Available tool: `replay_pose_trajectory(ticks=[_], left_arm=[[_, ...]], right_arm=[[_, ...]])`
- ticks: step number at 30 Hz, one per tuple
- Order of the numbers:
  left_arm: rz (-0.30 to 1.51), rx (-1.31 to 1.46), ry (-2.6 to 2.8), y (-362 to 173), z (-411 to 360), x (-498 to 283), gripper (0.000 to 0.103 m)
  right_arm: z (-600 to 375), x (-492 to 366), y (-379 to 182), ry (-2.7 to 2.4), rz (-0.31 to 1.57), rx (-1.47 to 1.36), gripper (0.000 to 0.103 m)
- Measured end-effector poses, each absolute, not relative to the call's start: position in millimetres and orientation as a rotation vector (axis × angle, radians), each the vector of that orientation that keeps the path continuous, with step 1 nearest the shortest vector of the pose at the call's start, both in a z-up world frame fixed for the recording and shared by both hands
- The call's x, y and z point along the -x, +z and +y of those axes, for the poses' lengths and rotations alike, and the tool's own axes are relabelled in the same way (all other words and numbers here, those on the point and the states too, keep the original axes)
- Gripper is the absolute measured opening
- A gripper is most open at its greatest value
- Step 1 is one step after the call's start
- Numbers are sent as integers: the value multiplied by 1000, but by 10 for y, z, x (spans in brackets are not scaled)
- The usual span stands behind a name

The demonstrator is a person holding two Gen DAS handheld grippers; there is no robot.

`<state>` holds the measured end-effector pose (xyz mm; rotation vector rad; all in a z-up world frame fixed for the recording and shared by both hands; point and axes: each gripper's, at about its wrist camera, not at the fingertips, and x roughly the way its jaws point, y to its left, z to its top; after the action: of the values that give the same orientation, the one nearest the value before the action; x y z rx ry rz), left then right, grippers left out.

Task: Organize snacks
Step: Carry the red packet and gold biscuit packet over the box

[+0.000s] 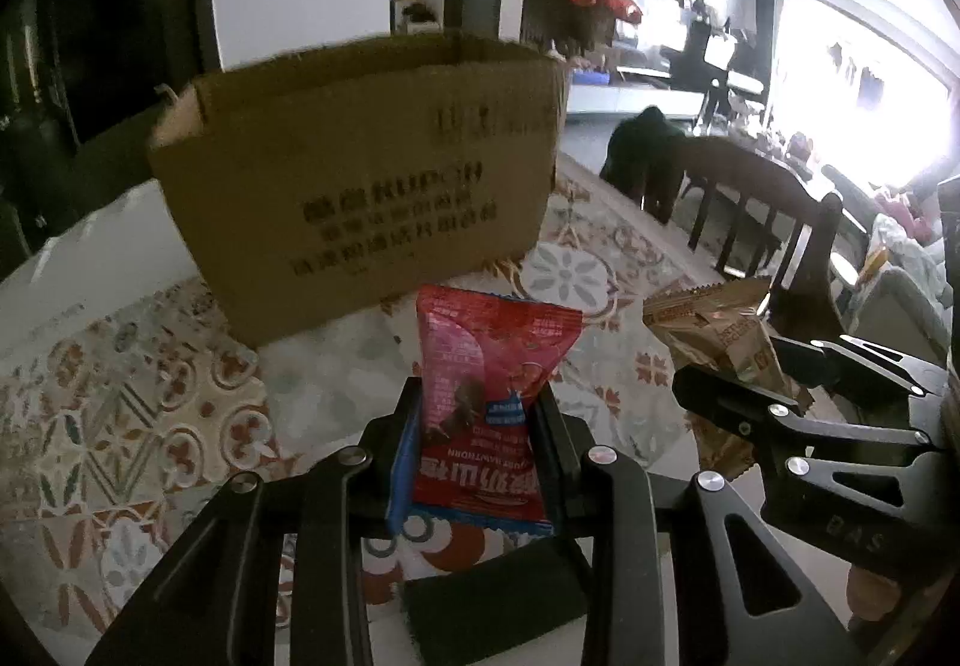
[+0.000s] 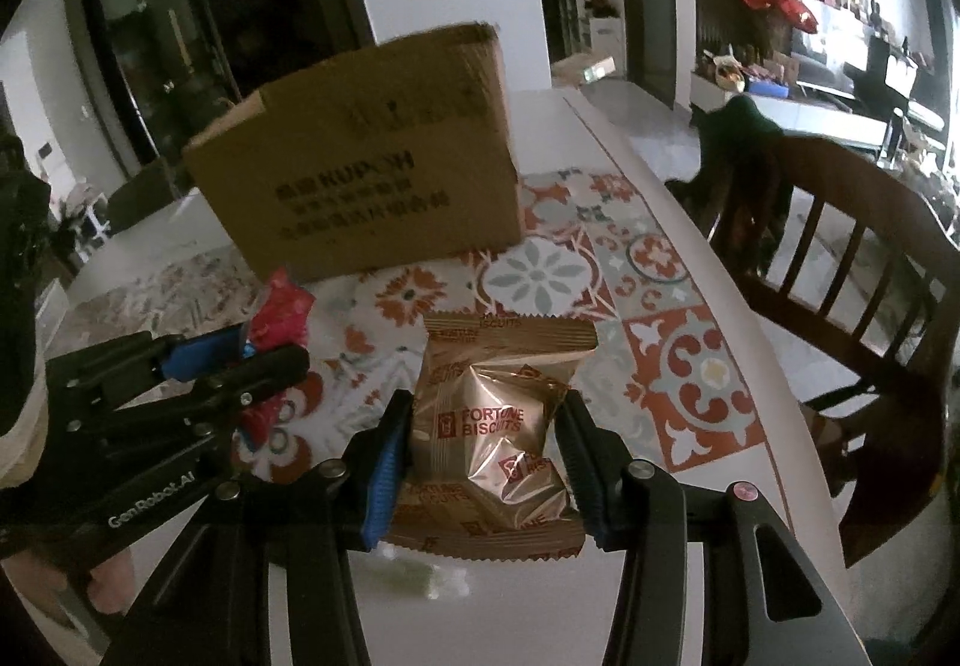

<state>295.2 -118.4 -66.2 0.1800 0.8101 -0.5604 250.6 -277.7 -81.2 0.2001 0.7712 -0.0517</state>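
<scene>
A red snack packet (image 1: 489,402) stands upright between the fingers of my left gripper (image 1: 480,414), which is shut on it above the table. My right gripper (image 2: 486,426) is shut on a gold Fortune Biscuits packet (image 2: 495,426), also lifted off the table. In the left wrist view the right gripper (image 1: 774,396) shows at the right with the gold packet (image 1: 714,330). Seen from the right wrist, the left gripper (image 2: 264,360) is at the left with the red packet (image 2: 279,315). An open brown cardboard box (image 1: 360,174) (image 2: 366,162) stands just beyond both packets.
The table carries a patterned tile mat (image 2: 660,318) and has a white edge (image 2: 738,306) at the right. A dark wooden chair (image 2: 852,258) stands beside that edge. A white box (image 1: 78,270) lies left of the cardboard box. A hand (image 2: 108,588) holds the left gripper.
</scene>
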Motion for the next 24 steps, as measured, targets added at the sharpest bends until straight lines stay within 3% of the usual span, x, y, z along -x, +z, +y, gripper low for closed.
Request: replay_pose_trajectory(ticks=[24], left_arm=[[559, -145, -483, 276, -920, -3047, 33]], right_arm=[[-2658, -2650, 78, 11, 501, -149, 49]])
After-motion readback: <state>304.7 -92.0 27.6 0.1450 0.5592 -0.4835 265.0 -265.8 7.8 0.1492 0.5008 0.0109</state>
